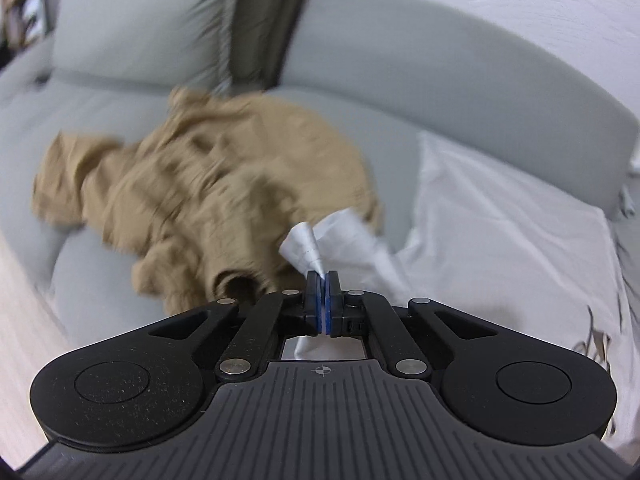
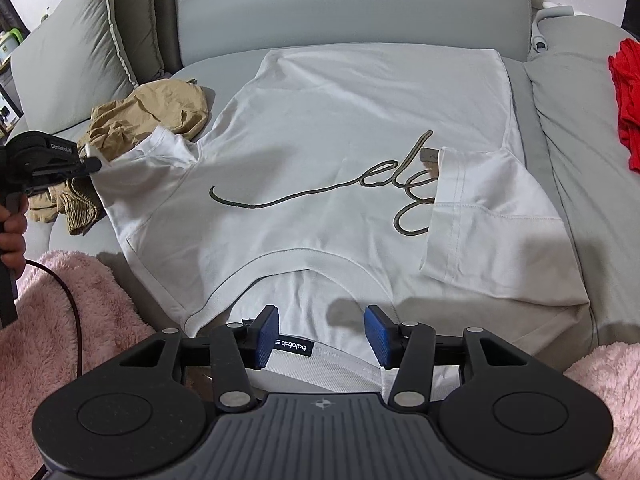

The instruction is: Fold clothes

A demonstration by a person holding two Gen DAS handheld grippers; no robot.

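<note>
Grey sofa (image 2: 360, 12) | white T-shirt (image 2: 320, 140) spread | left tool (image 1: 322, 280) pinching sleeve (image 2: 160, 148) | right tool (image 2: 321, 330) agape over collar

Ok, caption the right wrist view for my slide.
Open right gripper hovers over white script-print T-shirt collar on grey sofa; left gripper pinches its sleeve.

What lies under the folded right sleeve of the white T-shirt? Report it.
Under the folded sleeve lies the white T-shirt front, and the end of its script lettering runs beneath it. The remaining letters are covered and unreadable.
</note>
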